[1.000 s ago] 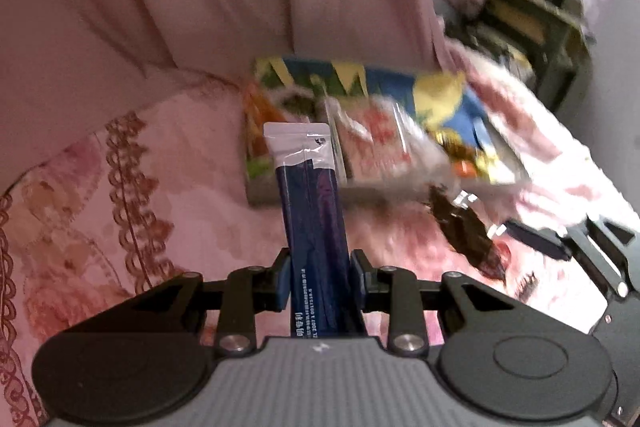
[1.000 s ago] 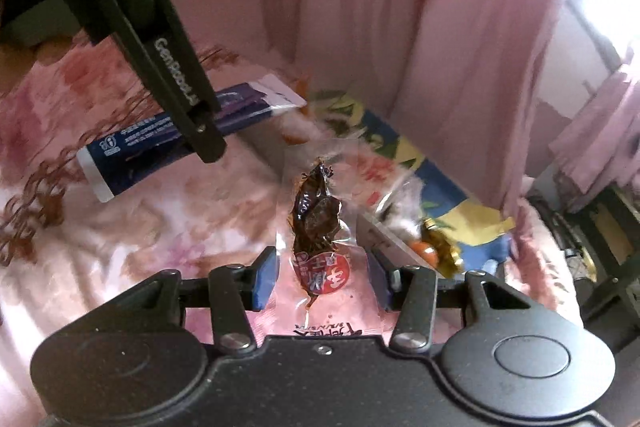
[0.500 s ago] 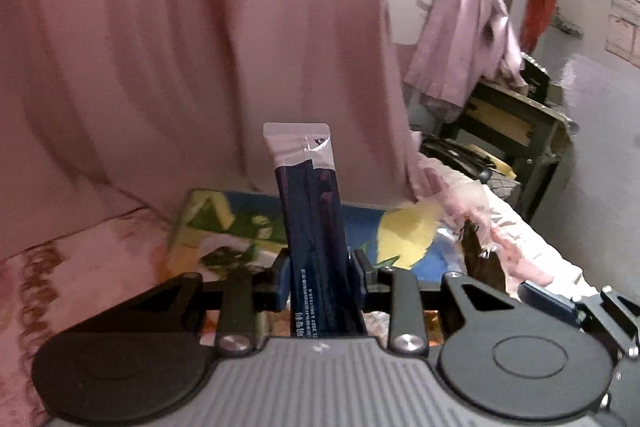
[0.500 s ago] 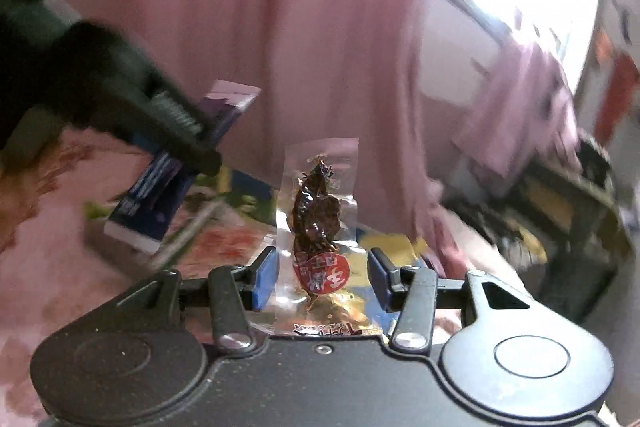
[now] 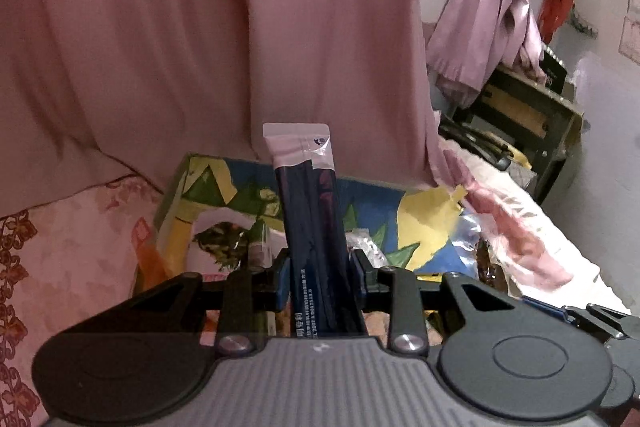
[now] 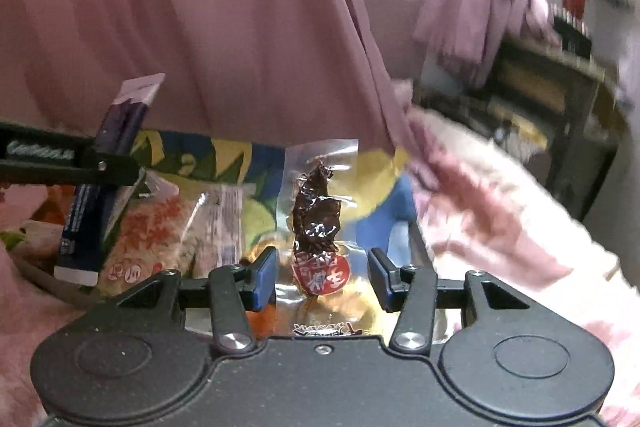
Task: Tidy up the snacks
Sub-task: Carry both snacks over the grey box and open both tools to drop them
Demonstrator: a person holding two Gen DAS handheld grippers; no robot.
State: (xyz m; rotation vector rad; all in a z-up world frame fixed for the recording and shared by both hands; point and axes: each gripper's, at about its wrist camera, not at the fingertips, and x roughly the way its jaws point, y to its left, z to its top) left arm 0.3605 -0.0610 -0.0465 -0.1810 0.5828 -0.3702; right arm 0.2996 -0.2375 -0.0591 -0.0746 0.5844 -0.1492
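My left gripper [image 5: 320, 281] is shut on a dark blue stick packet [image 5: 312, 219] with a white top, held upright over a colourful snack box [image 5: 424, 223]. My right gripper [image 6: 322, 279] is shut on a clear vacuum pack of dark brown meat [image 6: 318, 211] with a red label, above the same box [image 6: 208, 151]. The right wrist view shows a left finger [image 6: 100, 167] and its blue stick packet [image 6: 120, 131] at the left. The meat pack [image 5: 486, 263] shows at the lower right of the left wrist view. Several snack packets, one orange-patterned [image 6: 160, 231], lie in the box.
The box rests on a pink floral bedspread [image 5: 80, 267]. A pink curtain [image 5: 200, 47] hangs close behind it. To the right the bed edge drops off toward a dark shelf unit [image 5: 528, 115], with clothes [image 5: 488, 19] hanging above it.
Both grippers have carried their packets from over the bedspread to above the box. The right gripper has rolled level, and the left gripper now lies flat across its view.
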